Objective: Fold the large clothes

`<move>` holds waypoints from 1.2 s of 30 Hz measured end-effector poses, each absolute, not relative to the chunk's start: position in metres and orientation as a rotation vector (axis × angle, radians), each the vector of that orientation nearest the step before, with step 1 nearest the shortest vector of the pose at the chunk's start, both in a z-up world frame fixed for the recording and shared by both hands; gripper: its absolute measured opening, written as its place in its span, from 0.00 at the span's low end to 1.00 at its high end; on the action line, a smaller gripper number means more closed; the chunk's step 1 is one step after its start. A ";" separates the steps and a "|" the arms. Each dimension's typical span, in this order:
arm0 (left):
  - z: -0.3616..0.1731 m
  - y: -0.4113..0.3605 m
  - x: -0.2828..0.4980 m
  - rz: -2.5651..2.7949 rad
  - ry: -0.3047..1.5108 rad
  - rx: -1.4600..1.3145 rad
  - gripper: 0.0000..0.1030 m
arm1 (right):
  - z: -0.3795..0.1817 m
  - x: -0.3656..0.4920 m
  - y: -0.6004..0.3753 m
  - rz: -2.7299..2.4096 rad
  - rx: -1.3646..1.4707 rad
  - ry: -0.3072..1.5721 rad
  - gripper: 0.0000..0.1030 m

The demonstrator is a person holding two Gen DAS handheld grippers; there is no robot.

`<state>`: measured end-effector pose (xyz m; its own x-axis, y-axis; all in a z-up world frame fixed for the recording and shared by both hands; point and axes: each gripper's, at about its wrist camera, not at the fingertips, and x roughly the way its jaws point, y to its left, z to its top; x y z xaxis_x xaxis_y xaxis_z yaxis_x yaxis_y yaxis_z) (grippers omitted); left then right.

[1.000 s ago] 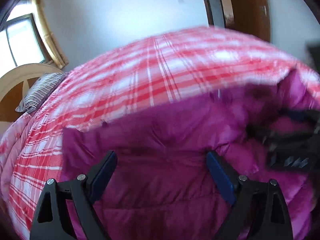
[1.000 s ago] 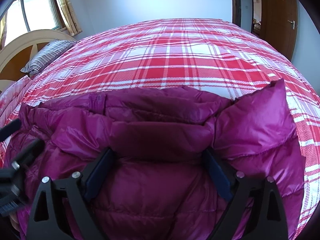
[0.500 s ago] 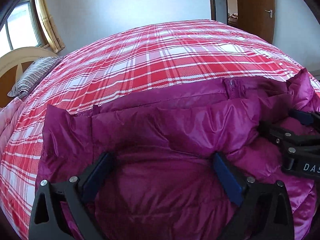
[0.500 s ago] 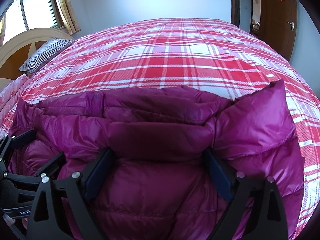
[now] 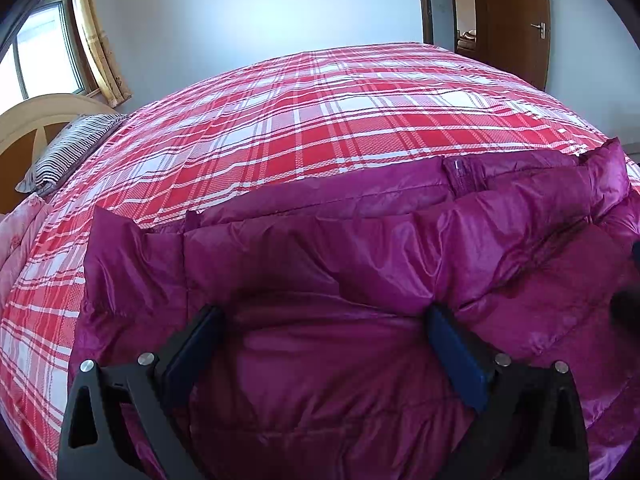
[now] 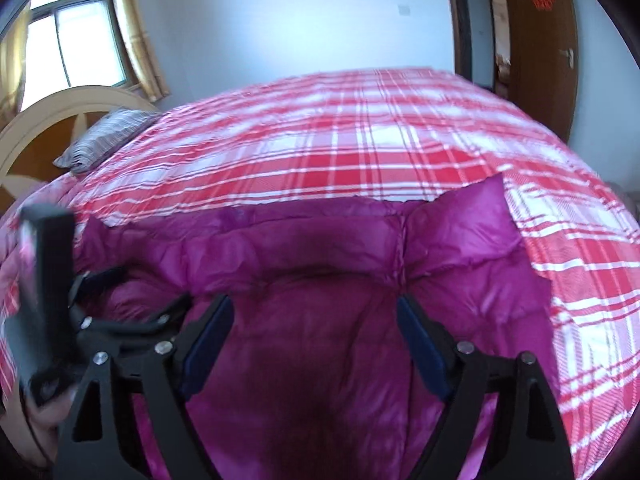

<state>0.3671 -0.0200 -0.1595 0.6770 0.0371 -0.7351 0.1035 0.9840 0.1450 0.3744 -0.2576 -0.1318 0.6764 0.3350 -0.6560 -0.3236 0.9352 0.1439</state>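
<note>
Shiny quilted magenta jacket (image 5: pixel 360 272) puffs between left tool (image 5: pixel 324 344) fingers.

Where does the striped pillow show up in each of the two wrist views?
Left wrist view: the striped pillow lies at the far left edge, about a third of the way down, beside the headboard.
Right wrist view: the striped pillow sits upper left, blurred, again against the headboard.
Shared landmark: the brown door at upper right of both views.

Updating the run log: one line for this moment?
stage: folding | item: magenta puffer jacket on plaid bed | left gripper: open over jacket | right gripper: open over jacket
</note>
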 end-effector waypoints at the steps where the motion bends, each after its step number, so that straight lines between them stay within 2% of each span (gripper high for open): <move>1: -0.159 -0.019 0.367 -0.037 0.827 0.182 0.99 | -0.138 0.373 -0.255 0.372 -0.008 0.749 0.83; 5: -0.160 -0.020 0.368 -0.035 0.828 0.184 0.99 | -0.156 0.381 -0.255 0.373 -0.001 0.767 0.83; 11: -0.161 -0.021 0.368 -0.030 0.831 0.191 0.99 | -0.163 0.393 -0.249 0.377 -0.030 0.827 0.90; 26: -0.158 -0.021 0.368 -0.034 0.838 0.185 0.99 | -0.168 0.395 -0.245 0.351 -0.080 0.847 0.91; 32: -0.127 0.015 0.350 -0.017 0.770 0.071 0.99 | -0.170 0.394 -0.246 0.354 -0.080 0.844 0.92; 36: -0.126 0.037 0.347 0.037 0.784 0.063 0.99 | -0.170 0.393 -0.245 0.352 -0.083 0.842 0.92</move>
